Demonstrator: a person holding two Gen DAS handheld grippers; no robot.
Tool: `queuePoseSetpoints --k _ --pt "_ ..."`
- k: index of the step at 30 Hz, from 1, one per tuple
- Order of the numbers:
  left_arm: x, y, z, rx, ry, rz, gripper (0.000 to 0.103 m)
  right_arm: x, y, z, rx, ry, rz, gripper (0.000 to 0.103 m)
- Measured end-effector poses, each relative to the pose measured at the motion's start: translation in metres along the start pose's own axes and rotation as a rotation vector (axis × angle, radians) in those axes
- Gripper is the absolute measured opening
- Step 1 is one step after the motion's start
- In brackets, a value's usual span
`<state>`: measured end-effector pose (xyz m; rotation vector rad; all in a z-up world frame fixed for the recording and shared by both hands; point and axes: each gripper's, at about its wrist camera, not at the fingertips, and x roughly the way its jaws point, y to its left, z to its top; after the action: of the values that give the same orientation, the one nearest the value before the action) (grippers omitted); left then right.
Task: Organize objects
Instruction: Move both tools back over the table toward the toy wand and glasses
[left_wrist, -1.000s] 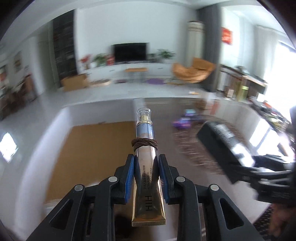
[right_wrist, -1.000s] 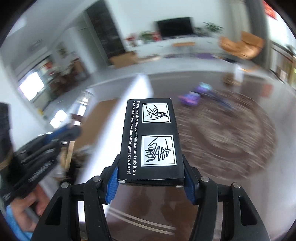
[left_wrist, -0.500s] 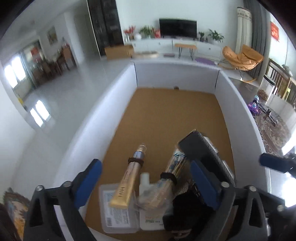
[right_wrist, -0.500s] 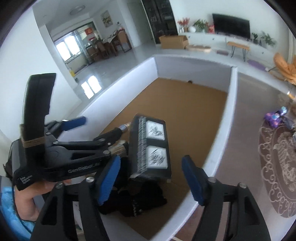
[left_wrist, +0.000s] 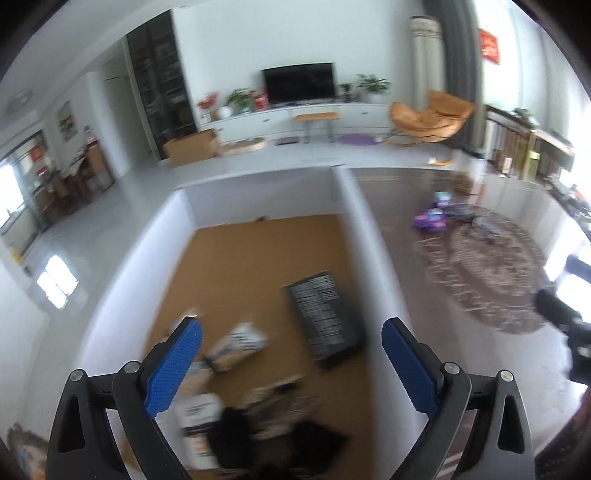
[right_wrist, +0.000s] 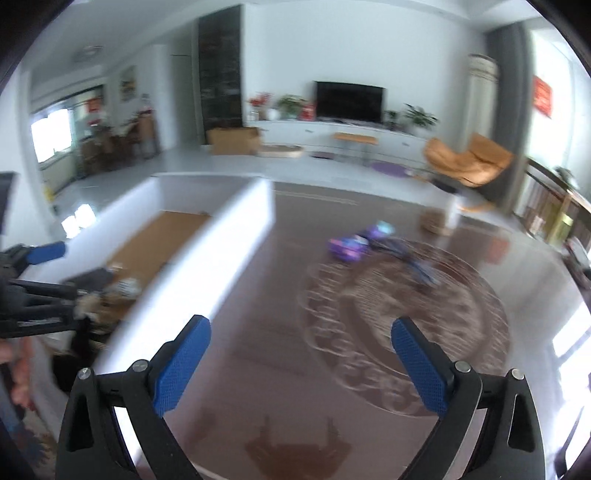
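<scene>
A white-walled box (left_wrist: 347, 206) with a brown floor holds the objects. A black box with white print (left_wrist: 325, 317) lies flat inside it near the right wall. Blurred tubes and packets (left_wrist: 236, 343) and a black item (left_wrist: 280, 443) lie at its near end. My left gripper (left_wrist: 291, 365) is open and empty above the near end. My right gripper (right_wrist: 301, 365) is open and empty over the dark brown tabletop (right_wrist: 280, 354), right of the white box (right_wrist: 236, 221). The left gripper (right_wrist: 33, 295) shows at the right wrist view's left edge.
A patterned round mat (right_wrist: 406, 314) lies on the tabletop with purple items (right_wrist: 349, 245) at its far edge. The right gripper's tip (left_wrist: 561, 325) shows at the left wrist view's right edge. A living room lies beyond.
Both grippers opened and let go: the gold tube and the black box now lie in the white box. Both grippers have drawn back, the right one out over the tabletop.
</scene>
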<state>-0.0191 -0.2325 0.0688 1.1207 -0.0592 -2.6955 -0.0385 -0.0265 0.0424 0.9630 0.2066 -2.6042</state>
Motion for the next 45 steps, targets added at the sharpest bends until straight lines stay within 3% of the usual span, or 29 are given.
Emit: queuePoseSetpoints --k 8,13,16,19,23,32,42,45 --pt "-0.012 -0.089 0.007 0.122 -0.002 -0.156 0.099 0.003 -0.067 -0.013 0.071 0.018 -0.101 0.099" --pt "0.0 -0.123 0.003 0.168 0.047 -0.21 0.099 0.02 -0.089 -0.026 0.073 0.049 -0.153 0.099" --pt "0.018 -0.136 0.0 0.161 0.117 -0.258 0.099 0.04 -0.103 -0.046 0.072 0.091 -0.182 0.099" --pt "0.034 -0.147 0.005 0.187 0.173 -0.293 0.099 0.054 -0.119 -0.068 0.116 0.144 -0.167 0.099" --pt "0.049 -0.165 0.024 0.235 0.191 -0.335 0.099 0.059 -0.136 -0.092 0.189 0.162 -0.152 0.099" --pt "0.183 -0.23 0.113 0.387 0.194 -0.218 0.098 0.061 -0.146 -0.097 0.262 0.176 -0.133 0.099" --pt "0.288 -0.258 0.158 0.304 0.228 -0.228 0.096 0.067 -0.144 -0.097 0.248 0.198 -0.105 0.099" --pt "0.31 -0.251 0.164 0.22 0.253 -0.268 0.099 0.067 -0.144 -0.097 0.251 0.198 -0.094 0.101"
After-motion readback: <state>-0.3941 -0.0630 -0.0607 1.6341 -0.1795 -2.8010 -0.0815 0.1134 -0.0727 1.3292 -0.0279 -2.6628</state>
